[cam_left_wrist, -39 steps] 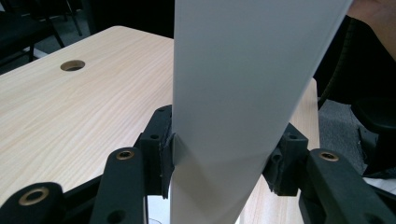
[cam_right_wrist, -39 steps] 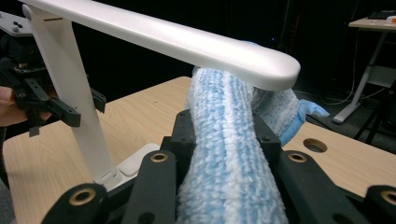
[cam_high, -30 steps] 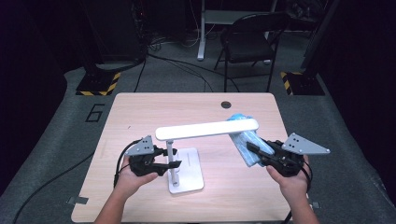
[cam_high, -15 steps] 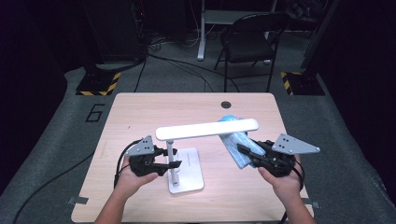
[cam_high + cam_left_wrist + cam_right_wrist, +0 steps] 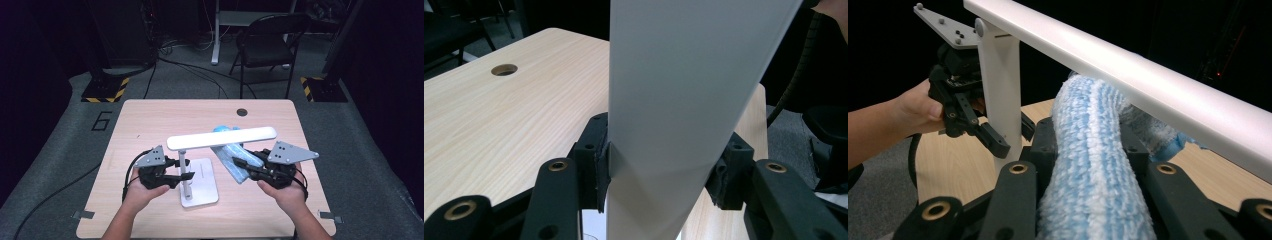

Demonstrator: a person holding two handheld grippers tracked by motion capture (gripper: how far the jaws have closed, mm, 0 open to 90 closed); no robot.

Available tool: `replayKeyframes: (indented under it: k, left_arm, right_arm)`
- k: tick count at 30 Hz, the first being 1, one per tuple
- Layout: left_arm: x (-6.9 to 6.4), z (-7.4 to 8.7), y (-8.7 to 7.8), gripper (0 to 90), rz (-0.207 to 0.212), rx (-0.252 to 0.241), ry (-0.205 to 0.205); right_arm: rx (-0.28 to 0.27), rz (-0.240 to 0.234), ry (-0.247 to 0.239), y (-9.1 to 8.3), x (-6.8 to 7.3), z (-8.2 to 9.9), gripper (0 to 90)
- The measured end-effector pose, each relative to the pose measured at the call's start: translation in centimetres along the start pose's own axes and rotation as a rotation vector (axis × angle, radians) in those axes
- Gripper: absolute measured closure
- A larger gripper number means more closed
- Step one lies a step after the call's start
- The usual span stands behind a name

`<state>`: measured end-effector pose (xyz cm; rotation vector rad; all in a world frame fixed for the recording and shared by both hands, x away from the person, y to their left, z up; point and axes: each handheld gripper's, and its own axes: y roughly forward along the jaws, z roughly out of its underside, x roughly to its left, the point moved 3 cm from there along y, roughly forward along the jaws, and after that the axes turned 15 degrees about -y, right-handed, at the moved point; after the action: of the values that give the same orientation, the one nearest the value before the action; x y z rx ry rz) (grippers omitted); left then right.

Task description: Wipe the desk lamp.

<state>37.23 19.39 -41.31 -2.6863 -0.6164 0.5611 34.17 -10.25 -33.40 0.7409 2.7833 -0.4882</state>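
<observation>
Two grippers in use: the right gripper point(image 5: 239, 164), jaws clenched on a blue-and-white fluffy cloth point(image 5: 1091, 165), has carried it leftward from the table's right edge to just under the desk lamp's point(image 5: 199, 186) white light bar point(image 5: 222, 138), so wiping the lamp looks about to begin. The left gripper point(image 5: 186, 169) clamps the lamp's upright post point(image 5: 674, 125), steadying it near the table's point(image 5: 150, 115) front; both forearms enter low, grippers roughly level and facing inward.

L gripper point(image 5: 659, 172) clamped on white lamp post point(image 5: 684, 90), wood table point(image 5: 499, 115) behind

Lamp point(image 5: 192, 172) at table's point(image 5: 150, 115) near middle, cloth point(image 5: 235, 157) right of its post, under its bar.
</observation>
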Motion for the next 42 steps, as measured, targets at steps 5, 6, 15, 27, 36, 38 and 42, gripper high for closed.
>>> replayKeyframes:
  k: [5, 6, 15, 27, 36, 38, 42]
  left_arm:
    - [0.0, 0.0, 0.0, 51.2, 0.002, 0.000, -0.004]
    - [0.0, 0.0, 0.0, 51.1, 0.002, 0.000, -0.005]
    - [0.1, 0.1, 0.0, 51.0, -0.001, -0.017, -0.018]
    - [0.0, 0.0, 0.1, 50.8, 0.003, -0.005, -0.013]
    - [0.0, 0.0, 0.1, 50.7, 0.006, -0.007, -0.021]
    - [0.0, 0.0, 0.1, 50.7, 0.005, -0.006, -0.021]
    - [0.1, 0.0, 0.1, 50.7, 0.000, -0.013, -0.020]
  right_arm:
    - [-0.007, -0.021, -0.011, 0.8, 0.5, -0.6, 68.4]
    - [-0.010, -0.027, -0.015, 1.0, 0.6, -0.7, 68.4]
    - [-0.010, -0.072, -0.044, 2.3, 1.2, -1.9, 68.4]
    - [-0.012, -0.130, -0.071, 0.9, 2.2, -2.5, 68.5]
    - [-0.029, -0.164, -0.071, -0.8, 2.7, -3.4, 68.5]
    - [-0.031, -0.175, -0.065, -1.1, 2.8, -3.6, 68.5]
    - [-0.053, -0.197, -0.045, -1.6, 2.9, -4.1, 68.6]
